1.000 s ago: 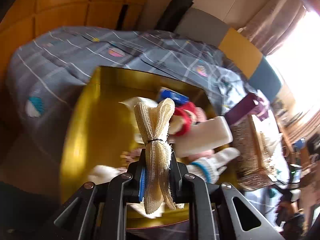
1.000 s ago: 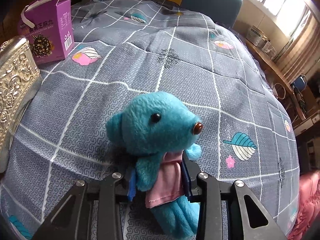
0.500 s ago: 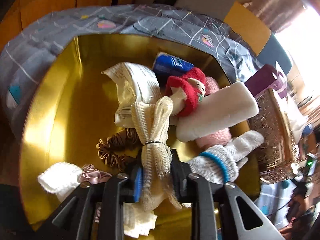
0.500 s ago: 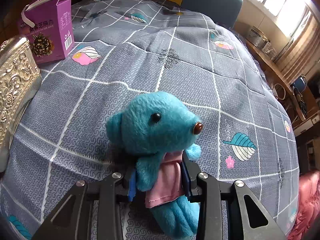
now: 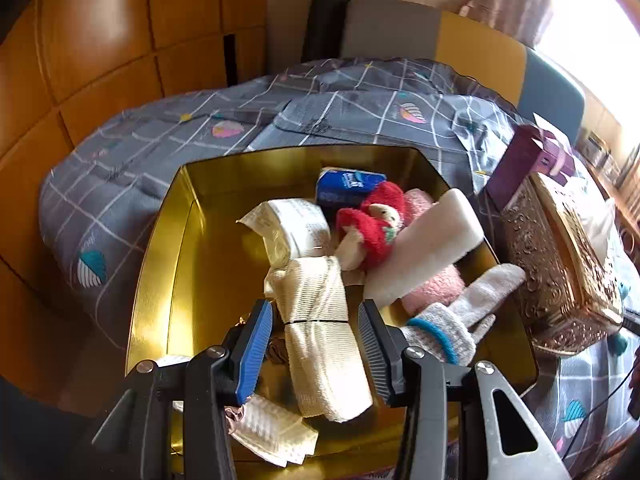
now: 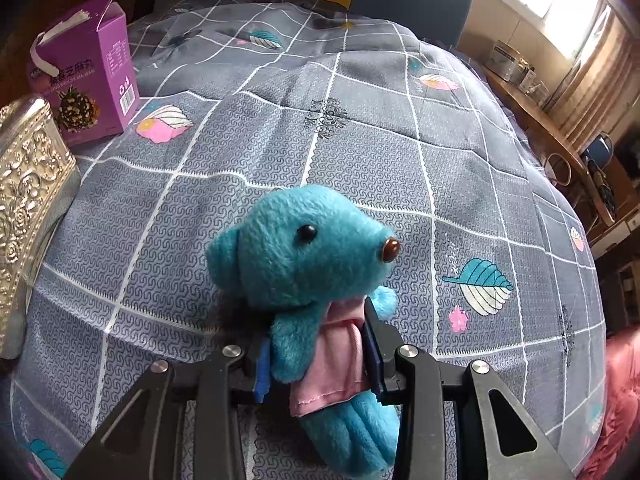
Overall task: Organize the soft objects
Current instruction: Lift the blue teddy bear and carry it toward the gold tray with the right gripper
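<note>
My left gripper (image 5: 316, 326) is open above a gold tray (image 5: 176, 272). A cream bundled cloth (image 5: 320, 328) tied with a dark band lies in the tray between the fingers, not pinched. The tray also holds a red plush doll (image 5: 374, 224), a white foam block (image 5: 424, 248), a pink fluffy piece (image 5: 434, 286), a grey glove with a blue cuff (image 5: 460, 320), a blue packet (image 5: 346, 186) and a folded white cloth (image 5: 288, 224). My right gripper (image 6: 316, 356) is shut on a blue plush bear (image 6: 304, 256) in a pink dress, held above the grey patterned tablecloth (image 6: 360, 152).
An ornate metal box (image 5: 560, 264) stands right of the tray, with a purple carton (image 5: 528, 160) behind it. Both also show in the right wrist view, box (image 6: 24, 208) and carton (image 6: 88, 80) at the left. Chairs stand behind the table.
My left gripper has opened and drawn back from the tray; the cream bundle it held now lies in the tray. The right gripper and the blue bear have not moved.
</note>
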{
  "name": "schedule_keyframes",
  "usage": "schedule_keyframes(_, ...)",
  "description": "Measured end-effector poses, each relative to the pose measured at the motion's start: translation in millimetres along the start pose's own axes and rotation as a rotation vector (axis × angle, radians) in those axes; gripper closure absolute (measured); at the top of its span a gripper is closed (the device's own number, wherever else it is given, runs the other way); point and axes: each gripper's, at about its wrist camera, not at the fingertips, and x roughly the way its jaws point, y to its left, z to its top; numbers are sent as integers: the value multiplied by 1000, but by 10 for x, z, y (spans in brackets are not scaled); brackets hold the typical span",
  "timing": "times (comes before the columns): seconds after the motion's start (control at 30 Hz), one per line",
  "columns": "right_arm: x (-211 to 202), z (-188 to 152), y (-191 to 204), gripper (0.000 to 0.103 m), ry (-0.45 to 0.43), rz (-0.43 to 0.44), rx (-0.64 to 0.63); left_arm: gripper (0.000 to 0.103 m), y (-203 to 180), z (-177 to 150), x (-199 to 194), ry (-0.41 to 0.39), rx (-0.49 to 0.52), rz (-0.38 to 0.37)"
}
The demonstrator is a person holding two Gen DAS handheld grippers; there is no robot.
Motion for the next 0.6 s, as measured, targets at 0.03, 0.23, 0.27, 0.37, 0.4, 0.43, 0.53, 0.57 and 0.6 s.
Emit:
schedule_keyframes(0.03,0,4,-18,65,0,1,12,58,-12,-1,-19,-6,7,-4)
schedule_keyframes(0.23,-2,14,-51,70,-5,5,36,58,-146,11,-96,-25,45,-35)
schedule_keyframes(0.27,3,15,-53,72,-4,3,36,58,-176,8,-105,-27,50,-38)
schedule_keyframes(0.37,24,46,-124,73,11,26,75,58,-220,-3,-122,-29,67,-55)
schedule_keyframes(0.4,33,68,-168,73,18,33,98,58,-231,-6,-128,-31,70,-59)
schedule_keyframes(0.43,45,96,-215,73,29,40,125,58,-241,-11,-132,-32,72,-63)
schedule_keyframes(0.53,57,215,-312,74,53,59,182,58,-262,-20,-139,-34,83,-76)
schedule_keyframes(0.57,52,265,-318,74,60,62,192,58,-263,-20,-135,-34,84,-80)
schedule_keyframes(0.6,49,323,-319,74,67,67,198,58,-265,-21,-136,-34,85,-84)
